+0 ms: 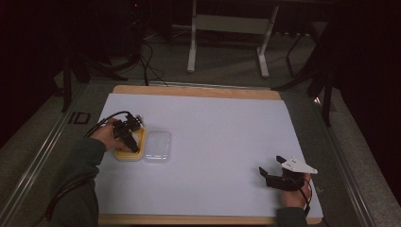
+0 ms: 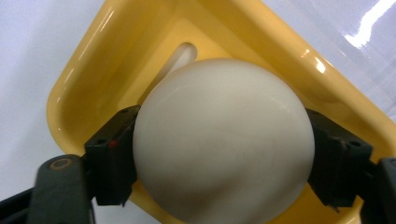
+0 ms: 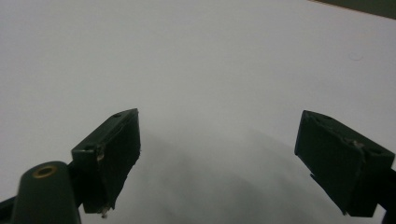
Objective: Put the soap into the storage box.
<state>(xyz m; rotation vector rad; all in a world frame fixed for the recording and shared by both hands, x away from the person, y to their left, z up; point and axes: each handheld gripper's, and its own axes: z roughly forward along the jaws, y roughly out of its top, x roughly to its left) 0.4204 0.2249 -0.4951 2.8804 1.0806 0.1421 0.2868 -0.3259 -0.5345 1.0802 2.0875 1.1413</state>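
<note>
White ball [image 2: 223, 140] is filling the left gripper view up close, sitting between the left gripper [image 2: 223, 156] jaws, both black pads touching its sides, so that gripper is grasping the ball. Ball is hanging just over the yellow container [image 2: 88, 70], whose rim is showing around it. From the high view the left gripper [image 1: 128, 137] is pointing down into the yellow container [image 1: 124, 154] at the left of the white mat [image 1: 217, 137], with a clear lid [image 1: 157, 146] lying flat and touching the container's right side. Right gripper [image 1: 272, 171] is resting low at the mat's near right, well apart, jaws spread wide and holding nothing, bare mat [image 3: 196, 70] lying under them.
</note>
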